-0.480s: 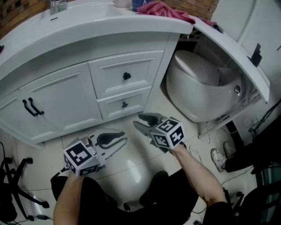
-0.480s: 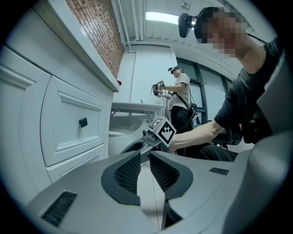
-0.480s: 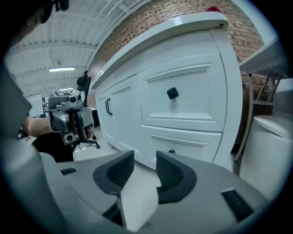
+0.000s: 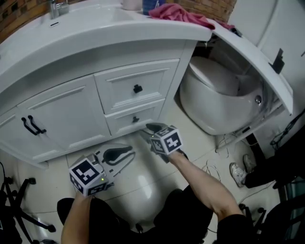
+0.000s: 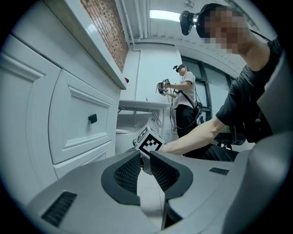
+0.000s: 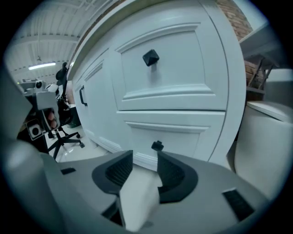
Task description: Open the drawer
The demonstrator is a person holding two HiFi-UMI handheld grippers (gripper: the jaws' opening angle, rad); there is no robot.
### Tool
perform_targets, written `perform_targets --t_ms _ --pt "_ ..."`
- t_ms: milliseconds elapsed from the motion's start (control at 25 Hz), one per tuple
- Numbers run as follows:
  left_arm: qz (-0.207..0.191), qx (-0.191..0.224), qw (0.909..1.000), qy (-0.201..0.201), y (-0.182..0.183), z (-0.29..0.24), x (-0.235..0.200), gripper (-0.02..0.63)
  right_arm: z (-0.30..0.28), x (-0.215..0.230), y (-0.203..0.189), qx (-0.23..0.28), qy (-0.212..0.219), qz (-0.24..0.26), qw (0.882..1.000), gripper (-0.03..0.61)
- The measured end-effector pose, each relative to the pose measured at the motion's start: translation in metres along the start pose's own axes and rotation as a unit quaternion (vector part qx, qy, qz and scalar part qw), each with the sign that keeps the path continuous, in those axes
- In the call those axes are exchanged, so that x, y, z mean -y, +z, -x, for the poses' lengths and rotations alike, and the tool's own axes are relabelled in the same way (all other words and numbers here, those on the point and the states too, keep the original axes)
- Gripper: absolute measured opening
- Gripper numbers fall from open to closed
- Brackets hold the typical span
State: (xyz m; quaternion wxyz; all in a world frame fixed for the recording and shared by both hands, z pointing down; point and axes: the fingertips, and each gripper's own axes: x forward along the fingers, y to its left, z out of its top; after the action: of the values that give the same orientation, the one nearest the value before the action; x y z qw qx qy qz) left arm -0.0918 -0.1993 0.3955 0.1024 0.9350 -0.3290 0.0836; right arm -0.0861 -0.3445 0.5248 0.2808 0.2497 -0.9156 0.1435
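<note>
The white vanity has two drawers, both closed flush. The upper drawer carries a black knob. The lower drawer has a smaller black knob, also seen in the right gripper view. My right gripper points down at the lower drawer, open, its tips just short of that knob with nothing between them. In its own view the right gripper has the knob above its right fingertip. My left gripper hangs lower left over the floor, open and empty.
A white toilet stands right of the vanity under a curved white panel. A pink cloth lies on the counter. The cabinet door has black handles. A chair base and a shoe are on the tiled floor.
My right gripper has moved up and left toward the lower drawer's knob. The left gripper has stayed about where it was.
</note>
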Motion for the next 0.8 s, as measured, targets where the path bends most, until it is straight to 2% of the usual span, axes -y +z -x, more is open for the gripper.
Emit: perform_targets --t_ms 160,480,640,800 --pt "-0.001 -0.001 1.0000 0.007 -0.004 0.003 -0.011 0.069 -0.022 0.013 -0.004 -0.007 -0.015 -0.023 1.000 0.199" --pt "0.006 0.004 1.0000 0.007 -0.011 0.005 -0.027 0.069 -0.061 0.028 -0.010 -0.022 -0.015 -0.076 0.997 0.224" --pt "0.006 -0.016 0.9998 0.005 -0.021 0.007 -0.035 0.069 -0.074 0.035 -0.009 -0.022 -0.021 -0.087 0.996 0.225" --pt "0.008 -0.015 0.9998 0.007 -0.023 0.008 -0.043 0.069 -0.085 0.040 -0.006 -0.018 -0.018 -0.100 0.995 0.225"
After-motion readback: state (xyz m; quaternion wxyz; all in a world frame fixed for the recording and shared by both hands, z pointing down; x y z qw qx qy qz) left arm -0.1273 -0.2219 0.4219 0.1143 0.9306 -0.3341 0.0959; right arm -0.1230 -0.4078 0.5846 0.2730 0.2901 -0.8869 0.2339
